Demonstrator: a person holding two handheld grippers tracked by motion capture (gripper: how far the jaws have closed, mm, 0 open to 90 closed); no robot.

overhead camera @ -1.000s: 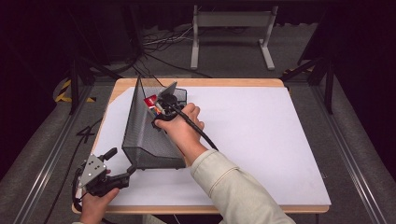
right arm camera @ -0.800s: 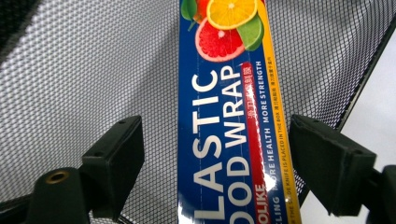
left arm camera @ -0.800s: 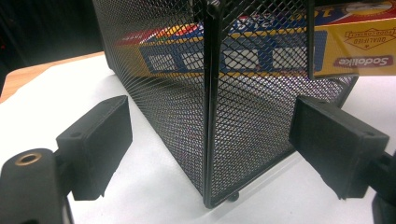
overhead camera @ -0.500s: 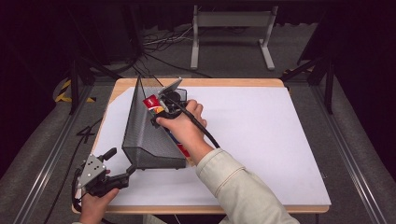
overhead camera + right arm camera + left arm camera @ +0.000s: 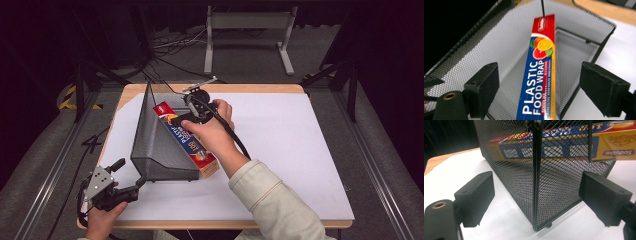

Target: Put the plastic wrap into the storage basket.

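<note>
Over the mesh basket (image 5: 150,145), both the left gripper (image 5: 131,186) and right gripper (image 5: 539,92) gape around the box (image 5: 187,140).

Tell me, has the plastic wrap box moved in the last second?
Yes. The plastic wrap box has come further toward the person along the mesh basket's low side, its near end now past the basket's front corner.

A long, narrow box of plastic food wrap (image 5: 186,140) lies slantwise at the centre-left of the high view, its blue face printed with white lettering, citrus fruit and a red end. Its far end rests inside a black wire-mesh basket (image 5: 150,145), which stands left of centre on the white table sheet; its near end sticks out over the basket's low front edge toward the lower middle of the frame.
</note>
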